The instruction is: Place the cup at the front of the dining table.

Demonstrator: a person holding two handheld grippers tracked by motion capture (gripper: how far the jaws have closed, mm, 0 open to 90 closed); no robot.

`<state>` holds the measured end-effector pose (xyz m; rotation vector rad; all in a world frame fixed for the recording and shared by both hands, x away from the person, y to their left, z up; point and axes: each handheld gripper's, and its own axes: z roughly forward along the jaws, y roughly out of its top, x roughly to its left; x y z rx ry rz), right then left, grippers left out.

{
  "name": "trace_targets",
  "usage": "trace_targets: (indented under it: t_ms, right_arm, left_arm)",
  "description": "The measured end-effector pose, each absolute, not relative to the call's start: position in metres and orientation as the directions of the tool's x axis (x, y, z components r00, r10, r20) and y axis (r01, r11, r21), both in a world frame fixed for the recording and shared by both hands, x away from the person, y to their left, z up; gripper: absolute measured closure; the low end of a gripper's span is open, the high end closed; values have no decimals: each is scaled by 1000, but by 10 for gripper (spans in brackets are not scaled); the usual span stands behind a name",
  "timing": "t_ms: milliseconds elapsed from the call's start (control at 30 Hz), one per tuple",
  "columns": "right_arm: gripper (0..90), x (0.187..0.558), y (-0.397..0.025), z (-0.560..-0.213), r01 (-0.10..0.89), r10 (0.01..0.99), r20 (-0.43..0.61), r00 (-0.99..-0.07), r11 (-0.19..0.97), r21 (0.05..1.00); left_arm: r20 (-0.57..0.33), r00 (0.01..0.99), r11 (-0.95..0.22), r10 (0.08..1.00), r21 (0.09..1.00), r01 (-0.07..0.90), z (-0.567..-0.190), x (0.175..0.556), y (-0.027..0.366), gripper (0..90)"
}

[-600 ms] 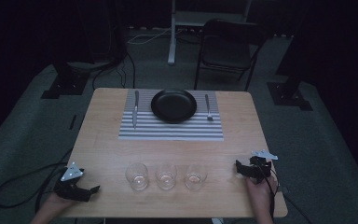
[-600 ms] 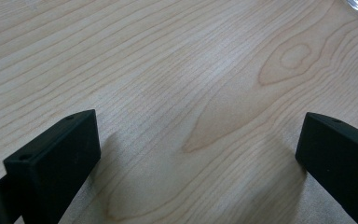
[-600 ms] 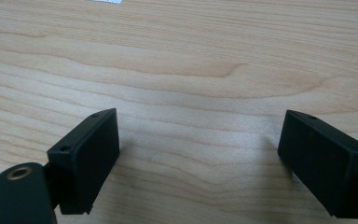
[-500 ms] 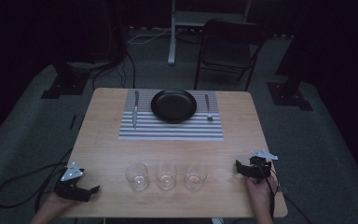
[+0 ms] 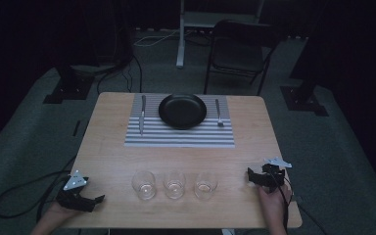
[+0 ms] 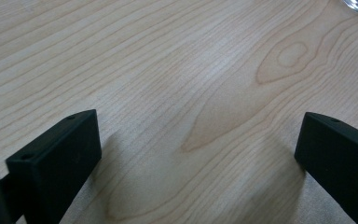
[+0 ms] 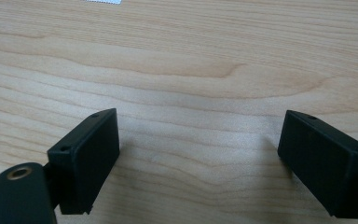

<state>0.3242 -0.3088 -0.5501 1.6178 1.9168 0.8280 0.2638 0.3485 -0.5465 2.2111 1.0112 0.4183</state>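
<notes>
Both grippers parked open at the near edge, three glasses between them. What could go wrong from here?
1. The glasses stand close in a row; jaws reaching for the middle one would likely knock a neighbour.
2. The left gripper sits at the table edge, so its cable could snag.
3. Clear glass in dim light is easy to misjudge.

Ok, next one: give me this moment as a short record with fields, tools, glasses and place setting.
left tool: open, resting at the table's near left corner, holding nothing
right tool: open, resting near the table's right edge, holding nothing
glasses: three clear ones in a row between the tools, untouched
placemat: striped, at the far side
plate: black, on the placemat
knife: left of the plate
fork: right of the plate
</notes>
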Motion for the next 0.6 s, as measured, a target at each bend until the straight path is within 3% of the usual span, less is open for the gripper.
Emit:
trace_targets:
  t_ms: [300, 600]
  right_arm:
    - [121, 324, -309, -550, 684, 985, 12, -173, 111, 721]
    - [121, 324, -309, -550, 684, 985, 13, -173, 111, 721]
  left_arm:
    - [47, 653, -499, 756, 688, 527, -545, 261, 348, 11]
    - [9, 651, -483, 759, 678, 554, -542, 261, 346, 11]
